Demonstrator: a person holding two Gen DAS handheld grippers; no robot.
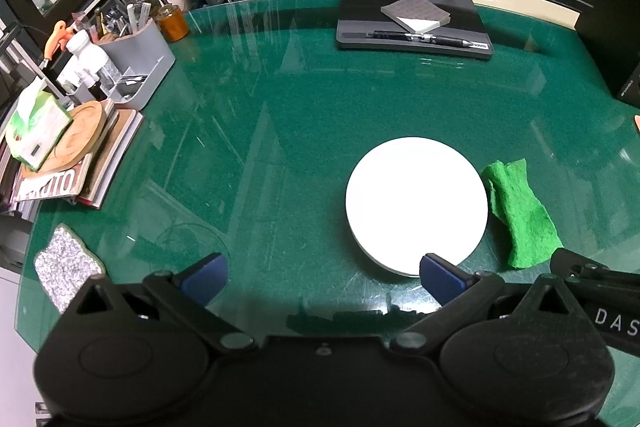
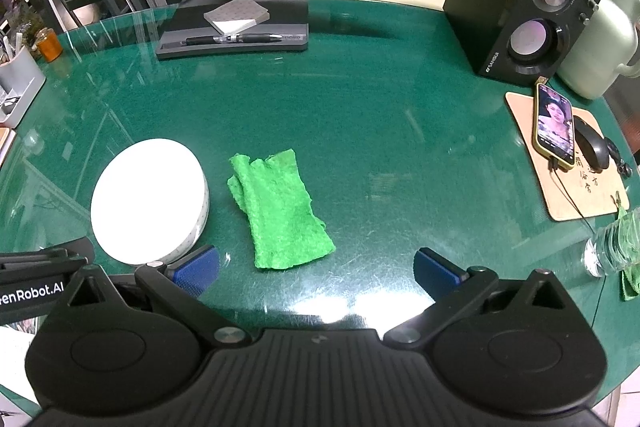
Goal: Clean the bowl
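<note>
White bowl [image 1: 416, 201] sits upside down on the glass table [image 2: 380, 115], green cloth [image 2: 280, 207] just beside it. Left gripper [image 1: 322, 277] and right gripper [image 2: 316, 269] both spread wide, holding nothing.

Both views look forward and down over their own blue fingertips onto the green glass table [image 1: 280, 131], from close above its near edge. The left wrist view sits left; the right wrist view sits right. They share the white bowl [image 1: 416, 203], green cloth [image 2: 280, 211] and monitor stand [image 2: 236, 27]. The bowl's inside is perhaps overexposed.
</note>
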